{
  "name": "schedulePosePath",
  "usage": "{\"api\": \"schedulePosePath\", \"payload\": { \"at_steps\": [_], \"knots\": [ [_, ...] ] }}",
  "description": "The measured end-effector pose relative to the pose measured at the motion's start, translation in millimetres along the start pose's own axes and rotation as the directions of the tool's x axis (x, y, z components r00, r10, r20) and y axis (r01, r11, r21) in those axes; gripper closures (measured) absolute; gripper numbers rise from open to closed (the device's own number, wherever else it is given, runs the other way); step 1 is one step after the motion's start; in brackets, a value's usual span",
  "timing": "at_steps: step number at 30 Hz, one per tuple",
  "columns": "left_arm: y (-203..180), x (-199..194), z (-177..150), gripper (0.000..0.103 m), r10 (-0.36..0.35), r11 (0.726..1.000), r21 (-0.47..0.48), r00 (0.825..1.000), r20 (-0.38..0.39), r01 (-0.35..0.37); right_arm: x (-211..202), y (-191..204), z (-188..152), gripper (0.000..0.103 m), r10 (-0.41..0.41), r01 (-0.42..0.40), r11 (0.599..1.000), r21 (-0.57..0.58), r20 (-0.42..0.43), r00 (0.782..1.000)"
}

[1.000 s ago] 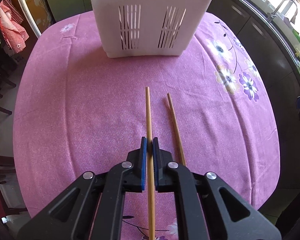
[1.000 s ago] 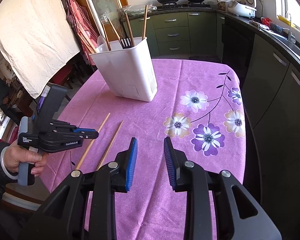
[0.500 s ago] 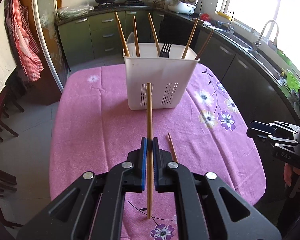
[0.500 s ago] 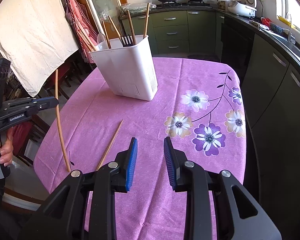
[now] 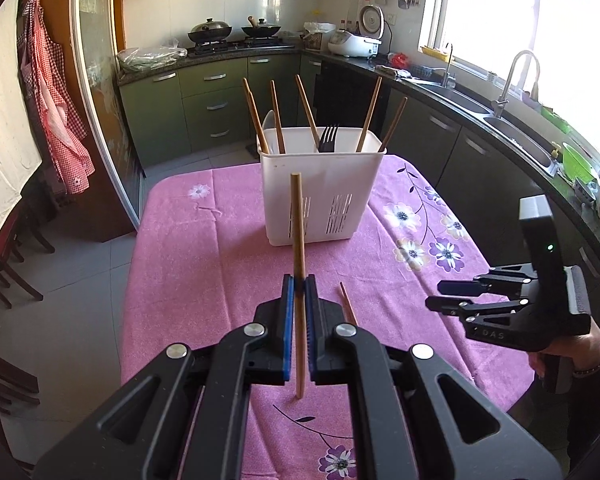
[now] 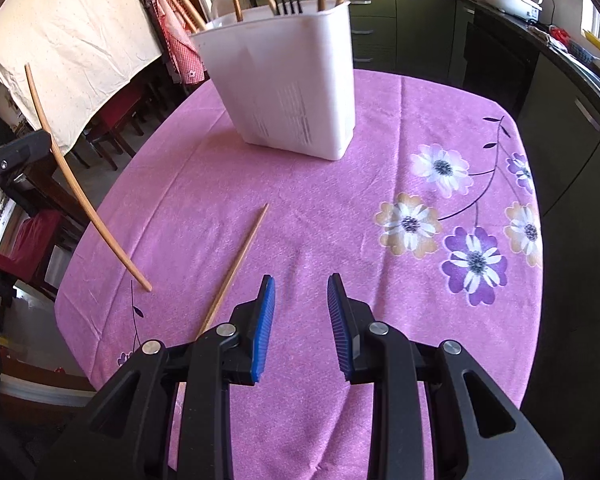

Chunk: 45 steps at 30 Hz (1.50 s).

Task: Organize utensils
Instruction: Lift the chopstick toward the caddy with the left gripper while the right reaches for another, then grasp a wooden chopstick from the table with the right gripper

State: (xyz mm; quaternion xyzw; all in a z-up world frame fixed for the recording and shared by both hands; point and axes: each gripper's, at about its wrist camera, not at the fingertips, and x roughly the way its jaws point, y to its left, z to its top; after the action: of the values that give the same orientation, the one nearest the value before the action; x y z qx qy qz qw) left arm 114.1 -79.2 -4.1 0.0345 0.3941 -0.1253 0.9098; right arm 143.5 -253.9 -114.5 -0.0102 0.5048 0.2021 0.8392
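Left gripper (image 5: 299,282) clamped on a wooden chopstick (image 5: 298,236), blue pads squeezing it about mid-length. Stick standing near upright in the left wrist view, top end overlapping the front wall of the white utensil caddy (image 5: 320,196), bottom end hanging clear above the tablecloth (image 5: 204,264). From the right wrist view, same stick visible at far left (image 6: 80,196), tilted, lower tip off the cloth near the table edge, left gripper body just cropped at frame edge.

Right gripper (image 6: 301,298) with jaws apart, nothing between the pads, pointing down at the cloth. Also seen from the left wrist view at right (image 5: 452,296), held by a hand (image 5: 572,352) with a beaded bracelet, off the table's right side.

Second chopstick (image 6: 236,268) lying flat on the pink floral cloth, just left of the right gripper's left finger, thin end pointing toward the caddy. Partly hidden behind the left gripper in the other view (image 5: 348,304).

Caddy standing upright at the far side of the table, slotted vents on the front wall. Already holding several chopsticks (image 5: 276,116) leaning at various angles and a black fork (image 5: 328,138), tines up. Exact compartment split hard to make out.

Background: kitchen counter with woks (image 5: 210,30), rice cooker (image 5: 354,42), sink faucet (image 5: 516,76).
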Motion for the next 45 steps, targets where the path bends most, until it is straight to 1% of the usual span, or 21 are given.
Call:
{"api": "schedulePosePath", "payload": {
  "at_steps": [6,8,11,14,18,19,21,22,25,27,31,34,39,42,45],
  "knots": [
    [5.2,-0.9,-1.5,0.098,-0.011,1.000,0.003,1.000,0.009,0.011,44.6,33.8,10.1,0.075,0.035,-0.037,0.999,-0.032,-0.079,0.996],
    [6.5,-0.9,-2.0,0.098,-0.015,1.000,0.005,1.000,0.011,0.015,59.6,43.8,15.3,0.075,0.033,-0.037,0.999,-0.040,-0.105,0.994],
    [9.2,-1.9,-2.4,0.098,-0.022,1.000,0.007,1.000,0.011,0.022,79.3,57.1,21.8,0.075,0.016,-0.025,0.998,-0.056,-0.143,0.990],
    [11.6,-1.5,-2.7,0.098,-0.022,1.000,0.011,1.000,0.011,0.022,96.2,64.3,27.0,0.075,-0.017,0.006,0.998,-0.065,-0.175,0.984],
    [12.2,-1.4,-2.1,0.097,-0.029,0.999,0.015,1.000,0.010,0.029,101.6,75.1,32.6,0.074,-0.061,0.047,0.995,-0.084,-0.177,0.982],
    [12.2,-1.3,-2.1,0.097,-0.031,0.999,0.016,0.999,0.010,0.031,103.4,78.9,33.9,0.076,-0.075,0.059,0.994,-0.092,-0.177,0.981],
    [11.8,-1.3,-2.3,0.098,-0.035,0.999,0.018,0.999,0.010,0.035,105.1,82.5,35.4,0.084,-0.104,0.087,0.991,-0.102,-0.174,0.979],
    [11.7,-1.3,-2.5,0.098,-0.037,0.999,0.019,0.999,0.010,0.037,105.2,82.0,35.2,0.090,-0.112,0.095,0.990,-0.105,-0.172,0.979],
    [11.4,-1.5,-2.7,0.098,-0.040,0.999,0.022,0.999,0.010,0.040,104.0,75.6,32.6,0.095,-0.084,0.072,0.994,-0.077,-0.170,0.982],
    [11.1,-1.0,-2.3,0.098,-0.039,0.999,0.022,0.999,0.009,0.039,102.0,72.1,31.0,0.096,-0.079,0.067,0.995,-0.077,-0.161,0.984],
    [9.2,-0.4,-2.3,0.097,-0.033,0.999,0.030,0.999,0.007,0.033,93.7,64.1,25.9,0.096,-0.080,0.068,0.995,-0.079,-0.151,0.985],
    [7.6,0.1,-1.7,0.098,-0.035,0.999,0.036,0.999,0.004,0.035,71.0,48.4,15.2,0.096,-0.068,0.059,0.995,-0.077,-0.121,0.990],
    [5.4,-0.3,-1.6,0.098,-0.035,0.998,0.046,0.999,0.003,0.035,9.9,38.6,16.0,0.097,-0.036,0.037,0.997,-0.071,0.010,0.999],
    [4.3,-1.0,-2.0,0.097,-0.035,0.998,0.052,0.999,0.003,0.035,-34.3,34.0,10.6,0.097,-0.024,0.031,0.997,-0.074,0.095,0.995],
    [4.3,-1.7,-2.5,0.097,-0.034,0.998,0.053,0.999,0.004,0.033,-69.1,27.6,2.2,0.097,-0.026,0.037,0.997,-0.070,0.161,0.987]
  ]
}}
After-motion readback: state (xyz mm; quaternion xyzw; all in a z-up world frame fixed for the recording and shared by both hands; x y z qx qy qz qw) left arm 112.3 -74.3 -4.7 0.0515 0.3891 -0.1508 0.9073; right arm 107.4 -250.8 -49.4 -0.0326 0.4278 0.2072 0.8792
